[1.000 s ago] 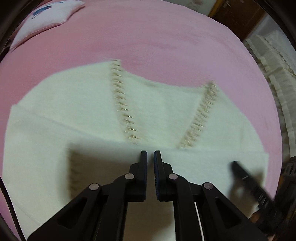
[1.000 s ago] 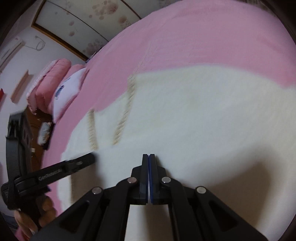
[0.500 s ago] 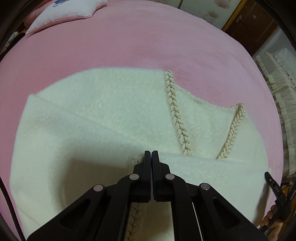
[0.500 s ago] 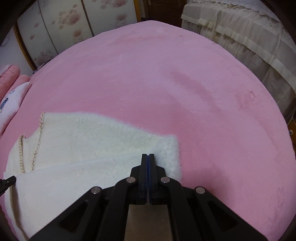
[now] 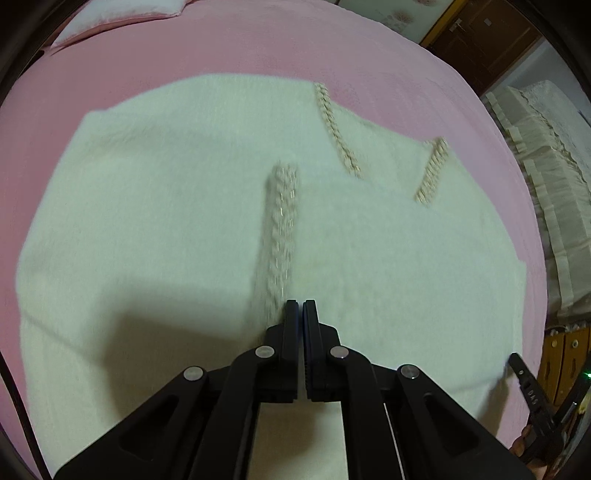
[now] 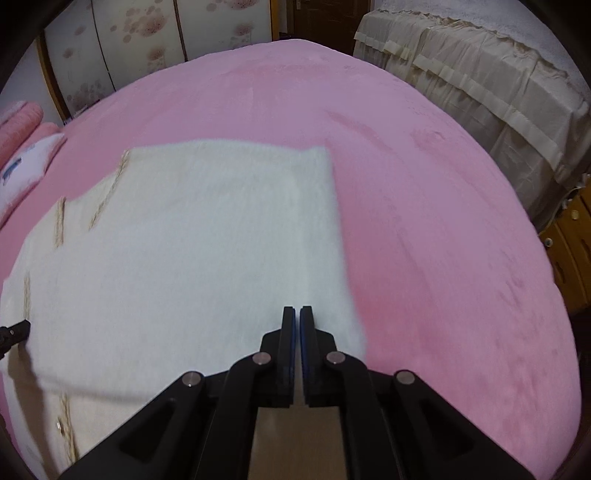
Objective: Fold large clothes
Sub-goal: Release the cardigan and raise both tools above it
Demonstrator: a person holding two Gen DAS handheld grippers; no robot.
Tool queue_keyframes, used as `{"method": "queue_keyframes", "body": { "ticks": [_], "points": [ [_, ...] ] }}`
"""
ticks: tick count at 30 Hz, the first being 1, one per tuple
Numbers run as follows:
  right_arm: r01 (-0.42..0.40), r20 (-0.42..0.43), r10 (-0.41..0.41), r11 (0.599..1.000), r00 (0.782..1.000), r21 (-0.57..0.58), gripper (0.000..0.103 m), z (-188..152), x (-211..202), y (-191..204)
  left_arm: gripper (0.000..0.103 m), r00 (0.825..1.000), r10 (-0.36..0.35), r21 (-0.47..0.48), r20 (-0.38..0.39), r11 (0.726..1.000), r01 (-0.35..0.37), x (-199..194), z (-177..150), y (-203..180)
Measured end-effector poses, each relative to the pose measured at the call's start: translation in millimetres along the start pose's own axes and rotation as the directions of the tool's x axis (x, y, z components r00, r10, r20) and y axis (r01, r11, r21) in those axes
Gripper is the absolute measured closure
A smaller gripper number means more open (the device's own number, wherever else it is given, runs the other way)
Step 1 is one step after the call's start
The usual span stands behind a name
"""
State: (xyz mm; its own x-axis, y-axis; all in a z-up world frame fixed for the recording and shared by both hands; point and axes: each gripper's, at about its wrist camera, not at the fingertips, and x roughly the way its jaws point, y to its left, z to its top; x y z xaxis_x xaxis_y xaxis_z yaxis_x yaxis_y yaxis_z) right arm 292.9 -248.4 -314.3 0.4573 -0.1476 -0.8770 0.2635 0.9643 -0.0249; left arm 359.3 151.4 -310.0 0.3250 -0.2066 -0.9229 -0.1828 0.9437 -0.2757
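A cream fleece garment point(image 5: 166, 206) with braided beige trim point(image 5: 280, 221) lies spread on the pink bed; it also shows in the right wrist view point(image 6: 192, 251). My left gripper point(image 5: 300, 308) is nearly shut with a thin gap, above the garment next to a trim strip; whether it pinches fabric is unclear. My right gripper point(image 6: 297, 314) is nearly shut too, over the garment's right edge. The right gripper's tip point(image 5: 524, 373) shows at the left view's lower right; the left gripper's tip point(image 6: 14, 330) shows at the right view's left edge.
The pink bedspread point(image 6: 424, 221) extends to the right of the garment. A pillow point(image 6: 22, 166) lies at the far left. A beige-draped piece of furniture point(image 6: 480, 81) and wooden drawers point(image 6: 569, 251) stand beside the bed. A wooden door point(image 5: 480, 33) is behind.
Both grippers have moved over the garment; a folded layer with a trim strip now lies in front of the left gripper. The right view now shows more of the garment.
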Motion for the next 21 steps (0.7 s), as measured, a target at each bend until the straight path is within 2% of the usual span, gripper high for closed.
{"method": "queue_keyframes", "body": {
  "ticks": [2, 4, 7, 9, 10, 11, 12, 14, 15, 19, 21],
  "points": [
    [-0.007, -0.076, 0.006, 1.000, 0.997, -0.013, 0.101, -17.8, -8.3, 13.4, 0.101, 1.000, -0.015, 0.014, 0.001, 1.000, 0.015, -15.4, -15.3, -1.7],
    [-0.045, -0.137, 0.043, 0.999, 0.990, -0.007, 0.101, -32.2, -13.2, 24.0, 0.096, 1.000, 0.012, 0.026, -0.024, 1.000, -0.011, -24.3, -26.7, -0.9],
    [-0.101, -0.231, 0.102, 0.995, 0.968, 0.018, 0.101, -56.5, -23.0, 48.2, 0.084, 0.992, 0.089, 0.053, -0.087, 0.995, -0.085, -31.6, -41.3, -1.6],
    [-0.134, -0.266, 0.144, 0.989, 0.953, 0.058, 0.100, -67.3, -30.3, 60.4, 0.073, 0.986, 0.120, 0.089, -0.113, 0.990, -0.110, -39.0, -50.0, -2.3],
    [-0.144, -0.274, 0.160, 0.987, 0.948, 0.077, 0.099, -70.9, -34.0, 65.1, 0.063, 0.984, 0.139, 0.112, -0.116, 0.986, -0.126, -43.8, -55.1, -3.0],
    [-0.158, -0.283, 0.180, 0.982, 0.942, 0.100, 0.094, -75.0, -38.2, 71.0, 0.054, 0.981, 0.157, 0.133, -0.111, 0.981, -0.142, -50.1, -61.3, -3.1],
    [-0.169, -0.291, 0.196, 0.979, 0.936, 0.115, 0.091, -77.5, -40.8, 75.4, 0.051, 0.979, 0.177, 0.152, -0.104, 0.975, -0.161, -55.7, -67.1, -3.0],
    [-0.191, -0.298, 0.226, 0.971, 0.927, 0.142, 0.075, -81.1, -46.5, 83.2, 0.046, 0.973, 0.209, 0.180, -0.097, 0.965, -0.189, -68.9, -78.7, -1.3],
    [-0.195, -0.297, 0.231, 0.970, 0.927, 0.145, 0.071, -82.0, -49.9, 86.3, 0.044, 0.971, 0.219, 0.193, -0.100, 0.961, -0.197, -73.8, -84.3, -1.1],
    [-0.200, -0.277, 0.212, 0.977, 0.937, 0.072, 0.050, -85.3, -72.4, 104.4, 0.025, 0.962, 0.231, 0.187, -0.146, 0.961, -0.203, -89.7, -102.4, -0.1],
    [-0.208, -0.257, 0.201, 0.978, 0.945, 0.001, 0.046, -85.9, -84.7, 111.7, 0.024, 0.960, 0.238, 0.181, -0.149, 0.961, -0.210, -97.6, -111.5, -1.1]
  ]
}}
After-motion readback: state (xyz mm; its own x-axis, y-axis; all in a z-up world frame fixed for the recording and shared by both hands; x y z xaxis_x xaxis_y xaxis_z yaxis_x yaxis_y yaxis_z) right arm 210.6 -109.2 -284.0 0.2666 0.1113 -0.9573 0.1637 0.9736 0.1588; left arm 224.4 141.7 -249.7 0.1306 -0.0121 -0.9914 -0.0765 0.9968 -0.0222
